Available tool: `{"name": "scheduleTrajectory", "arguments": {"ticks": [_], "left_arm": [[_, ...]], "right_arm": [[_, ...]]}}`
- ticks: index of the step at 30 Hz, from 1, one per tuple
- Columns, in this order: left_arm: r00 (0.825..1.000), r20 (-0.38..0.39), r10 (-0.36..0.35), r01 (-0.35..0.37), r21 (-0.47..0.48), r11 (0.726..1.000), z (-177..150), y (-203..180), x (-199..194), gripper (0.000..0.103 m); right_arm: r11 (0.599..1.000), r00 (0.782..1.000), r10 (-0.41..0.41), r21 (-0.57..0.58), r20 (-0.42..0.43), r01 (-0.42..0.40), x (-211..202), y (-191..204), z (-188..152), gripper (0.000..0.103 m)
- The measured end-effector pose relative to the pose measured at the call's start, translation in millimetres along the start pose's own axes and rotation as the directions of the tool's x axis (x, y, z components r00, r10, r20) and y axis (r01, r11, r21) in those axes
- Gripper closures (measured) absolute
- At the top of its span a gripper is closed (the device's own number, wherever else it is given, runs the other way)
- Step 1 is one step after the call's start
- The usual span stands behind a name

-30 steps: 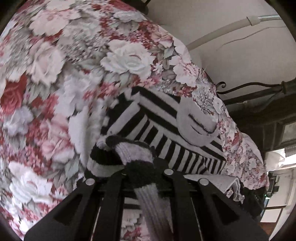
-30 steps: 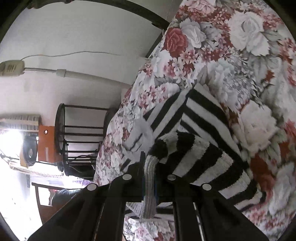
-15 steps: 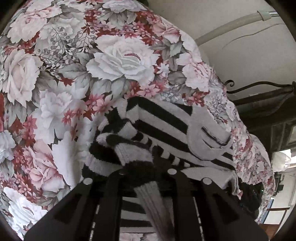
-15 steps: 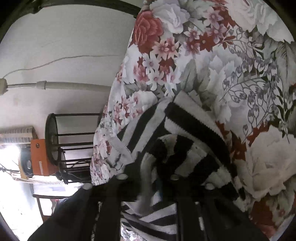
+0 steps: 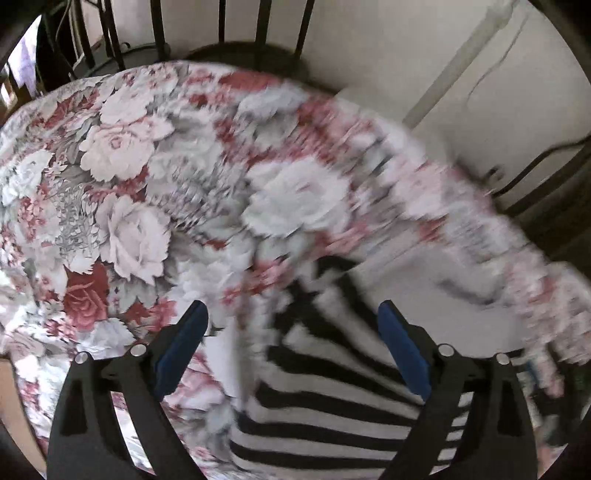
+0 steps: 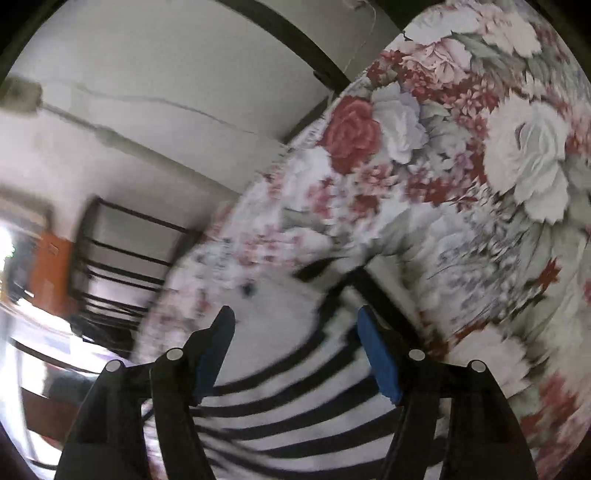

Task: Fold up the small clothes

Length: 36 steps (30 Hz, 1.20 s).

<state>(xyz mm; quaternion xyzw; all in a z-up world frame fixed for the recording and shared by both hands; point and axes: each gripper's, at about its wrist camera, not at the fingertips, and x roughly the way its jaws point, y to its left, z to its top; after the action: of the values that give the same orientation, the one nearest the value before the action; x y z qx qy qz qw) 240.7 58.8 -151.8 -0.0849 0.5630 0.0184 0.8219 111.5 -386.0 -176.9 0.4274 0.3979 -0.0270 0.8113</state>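
A black-and-white striped knit garment (image 5: 325, 398) lies on a floral bedspread (image 5: 122, 206). In the left wrist view it sits low between and below my fingers, blurred by motion. My left gripper (image 5: 291, 314) is open and empty just above it. In the right wrist view the same striped garment (image 6: 295, 402) lies under my right gripper (image 6: 295, 317), which is open and empty. Blue pads (image 6: 378, 354) show on both grippers.
A dark metal bed frame (image 5: 229, 33) and a white wall with a pipe (image 5: 454, 62) lie beyond the bed. In the right wrist view a black metal rack (image 6: 122, 266) and an orange object (image 6: 48, 273) stand left of the bed.
Both grippers were shut on folds of the striped garment. Both have now opened and let it go, and they have pulled up and back from it. The garment has dropped onto the bedspread.
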Motion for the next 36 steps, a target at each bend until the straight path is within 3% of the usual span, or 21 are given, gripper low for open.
{"name": "scheduleTrajectory", "arguments": {"ticks": [4, 9, 11, 12, 15, 17, 19, 20, 23, 25, 28, 30, 31, 32, 33, 34, 35, 36], "left_arm": [[0.997, -0.023, 0.07, -0.069, 0.054, 0.996, -6.1, -1.7, 16.2, 0.014], [0.982, -0.021, 0.187, -0.183, 0.13, 0.974, -12.5, -12.3, 35.4, 0.013], [0.975, -0.028, 0.222, -0.216, 0.147, 0.965, -16.8, -13.7, 46.9, 0.013], [0.969, -0.025, 0.244, -0.238, 0.151, 0.96, -18.4, -14.1, 50.9, 0.013], [0.965, -0.026, 0.26, -0.256, 0.104, 0.961, -19.2, -10.4, 51.7, 0.014], [0.971, -0.018, 0.239, -0.238, 0.069, 0.969, -19.3, -4.0, 48.0, 0.019], [0.978, -0.003, 0.21, -0.21, 0.044, 0.977, -18.1, 4.1, 41.3, 0.022], [0.98, 0.001, 0.199, -0.199, 0.039, 0.979, -17.2, 5.5, 38.6, 0.022], [0.984, 0.028, 0.174, -0.176, 0.05, 0.983, -15.9, 4.2, 26.9, 0.023], [0.989, 0.067, 0.135, -0.139, 0.061, 0.988, -13.4, 1.9, 11.6, 0.024], [0.993, 0.116, 0.03, -0.045, 0.133, 0.99, -13.3, -13.8, -12.2, 0.023], [0.998, 0.069, 0.005, -0.019, 0.195, 0.981, -11.9, -33.6, -4.2, 0.021], [0.999, 0.037, 0.017, -0.025, 0.229, 0.973, -15.4, -42.0, 3.9, 0.016], [0.996, -0.007, 0.084, -0.079, 0.272, 0.959, -21.1, -51.4, 20.2, 0.015], [0.986, -0.034, 0.163, -0.145, 0.298, 0.943, -26.1, -54.2, 35.7, 0.015], [0.963, -0.078, 0.257, -0.22, 0.321, 0.921, -33.1, -54.4, 56.7, 0.009], [0.954, -0.1, 0.281, -0.236, 0.324, 0.916, -35.5, -51.8, 66.5, 0.004], [0.955, -0.104, 0.277, -0.233, 0.312, 0.921, -35.7, -49.4, 69.8, 0.004]], "right_arm": [[0.992, 0.998, -0.07, -0.106, -0.002, 0.069, 17.9, 12.4, 3.0, 0.036], [0.942, 0.986, -0.165, -0.292, 0.021, 0.164, 38.0, 38.3, 1.2, 0.037], [0.902, 0.975, -0.218, -0.374, 0.033, 0.214, 48.1, 48.5, -5.2, 0.065], [0.883, 0.968, -0.249, -0.402, 0.034, 0.242, 52.5, 50.1, -7.5, 0.086], [0.888, 0.963, -0.266, -0.377, 0.043, 0.263, 50.4, 41.9, -6.8, 0.092], [0.908, 0.964, -0.258, -0.323, 0.068, 0.266, 41.2, 36.1, -0.5, 0.094], [0.921, 0.961, -0.256, -0.276, 0.104, 0.275, 31.2, 28.5, 4.1, 0.102], [0.919, 0.954, -0.275, -0.259, 0.121, 0.298, 29.3, 23.7, 6.7, 0.102], [0.942, 0.963, -0.259, -0.203, 0.072, 0.269, 33.7, 7.2, 10.3, 0.102], [0.955, 0.97, -0.217, -0.18, 0.112, 0.235, 20.8, 14.0, 11.0, 0.102], [0.952, 0.985, -0.12, -0.266, 0.124, 0.15, 7.7, 45.6, 6.2, 0.099], [0.933, 0.994, -0.075, -0.347, 0.074, 0.096, 13.2, 70.9, -9.5, 0.099], [0.915, 0.996, -0.082, -0.394, 0.02, 0.083, 24.4, 82.5, -22.4, 0.098], [0.903, 0.995, -0.099, -0.422, -0.014, 0.083, 34.8, 89.1, -31.7, 0.096], [0.889, 0.99, -0.129, -0.45, -0.059, 0.089, 48.3, 92.1, -43.2, 0.08], [0.876, 0.979, -0.171, -0.471, -0.111, 0.1, 64.8, 91.4, -53.7, 0.06], [0.858, 0.953, -0.246, -0.498, -0.176, 0.129, 87.6, 85.2, -67.5, 0.06], [0.835, 0.948, -0.279, -0.527, -0.155, 0.159, 94.8, 81.7, -76.0, 0.06]]}}
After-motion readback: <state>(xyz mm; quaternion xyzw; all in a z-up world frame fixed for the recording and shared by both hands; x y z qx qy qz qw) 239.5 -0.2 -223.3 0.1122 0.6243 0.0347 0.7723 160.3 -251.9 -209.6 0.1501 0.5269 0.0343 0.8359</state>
